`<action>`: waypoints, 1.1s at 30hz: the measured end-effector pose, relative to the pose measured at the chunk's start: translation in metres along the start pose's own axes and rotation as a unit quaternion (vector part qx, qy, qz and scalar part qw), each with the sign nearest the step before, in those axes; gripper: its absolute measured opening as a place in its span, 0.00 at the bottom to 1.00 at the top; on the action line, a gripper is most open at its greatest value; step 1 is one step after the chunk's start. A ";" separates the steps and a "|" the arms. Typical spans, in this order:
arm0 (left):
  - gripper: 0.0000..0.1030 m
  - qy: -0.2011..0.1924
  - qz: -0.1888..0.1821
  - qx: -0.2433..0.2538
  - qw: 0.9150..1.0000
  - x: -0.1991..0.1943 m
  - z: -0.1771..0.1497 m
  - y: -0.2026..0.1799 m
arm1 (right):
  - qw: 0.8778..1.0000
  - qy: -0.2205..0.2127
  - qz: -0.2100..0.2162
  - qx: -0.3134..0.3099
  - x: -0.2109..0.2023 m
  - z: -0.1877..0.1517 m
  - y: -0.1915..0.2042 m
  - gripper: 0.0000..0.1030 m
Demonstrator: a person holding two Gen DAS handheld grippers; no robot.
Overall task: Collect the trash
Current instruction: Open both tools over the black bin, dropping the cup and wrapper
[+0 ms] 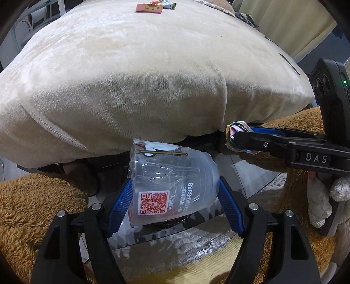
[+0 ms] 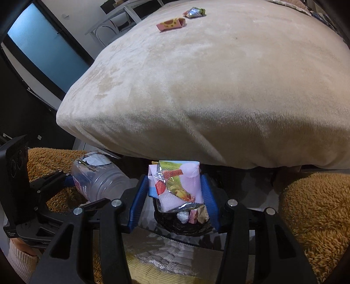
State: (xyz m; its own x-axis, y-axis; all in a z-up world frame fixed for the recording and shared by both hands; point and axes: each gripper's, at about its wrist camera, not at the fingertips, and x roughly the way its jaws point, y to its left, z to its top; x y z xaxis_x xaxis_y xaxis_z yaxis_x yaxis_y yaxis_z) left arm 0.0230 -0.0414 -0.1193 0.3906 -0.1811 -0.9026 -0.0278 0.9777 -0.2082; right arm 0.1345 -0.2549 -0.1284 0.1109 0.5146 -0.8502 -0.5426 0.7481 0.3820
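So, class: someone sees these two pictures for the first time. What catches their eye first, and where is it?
A clear plastic cup with a red code label sits clamped in the left tool, low and central. The right tool grips a crumpled pink wrapper above a dark bin of trash. Behind both swells a big beige cushion, two wrappers on top.

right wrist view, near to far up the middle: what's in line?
Bin → pink wrapper held in the right gripper → beige cushion → small pink packet → foil wrapper.
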 end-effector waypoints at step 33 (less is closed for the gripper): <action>0.81 0.110 0.025 -0.011 0.994 0.049 -0.004 0.005 | 0.992 0.111 -0.027 0.048 0.052 0.011 -0.013 0.54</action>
State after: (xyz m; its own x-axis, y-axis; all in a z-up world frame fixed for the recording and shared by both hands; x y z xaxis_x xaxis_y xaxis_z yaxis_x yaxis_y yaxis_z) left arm 0.0388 -0.0456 -0.1659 0.1773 -0.1543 -0.9720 -0.0620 0.9839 -0.1675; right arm 0.1567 -0.2335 -0.1736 -0.0552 0.3758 -0.9251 -0.4584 0.8135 0.3579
